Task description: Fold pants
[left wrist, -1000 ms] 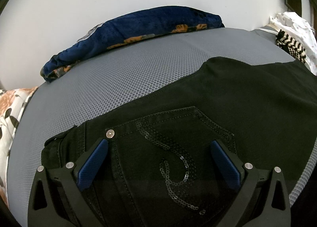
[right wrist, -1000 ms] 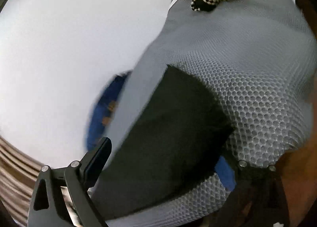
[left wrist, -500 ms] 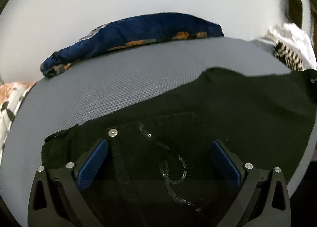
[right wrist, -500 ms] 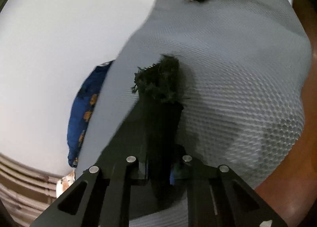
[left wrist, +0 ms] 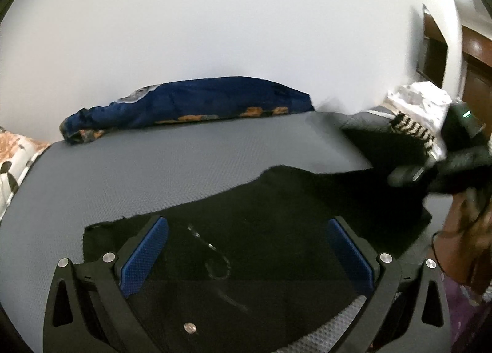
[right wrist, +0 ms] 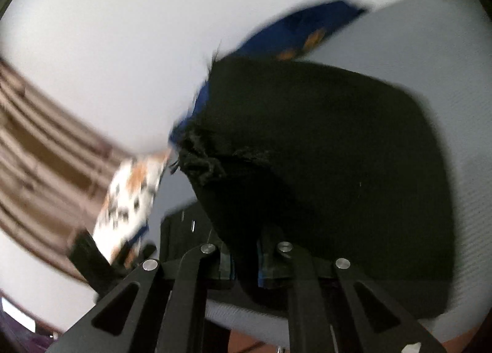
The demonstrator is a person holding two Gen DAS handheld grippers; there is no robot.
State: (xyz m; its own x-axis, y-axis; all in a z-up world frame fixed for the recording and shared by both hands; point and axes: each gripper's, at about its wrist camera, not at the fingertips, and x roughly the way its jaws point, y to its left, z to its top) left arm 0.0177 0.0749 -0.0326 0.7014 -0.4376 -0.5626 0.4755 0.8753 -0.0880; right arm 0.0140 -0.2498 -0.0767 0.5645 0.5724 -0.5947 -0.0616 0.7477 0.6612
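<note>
Left wrist view:
Pants: black, a sequin swirl on the back pocket; they lie on the grey mesh pad, and your left gripper hovers over the waist end.
Left claw: wide apart, nothing between the blue pads.
Right gripper: blurred at the right edge; from here you cannot tell its grip.

Right wrist view:
Right gripper: jaws closing, pinched on a frayed hem of the pants, which are lifted above the pad.
Handling: soft, limp, probably fairly heavy denim; it will likely sag and drag.
Hold: you should take the hem and the waistband, at the corners.
</note>
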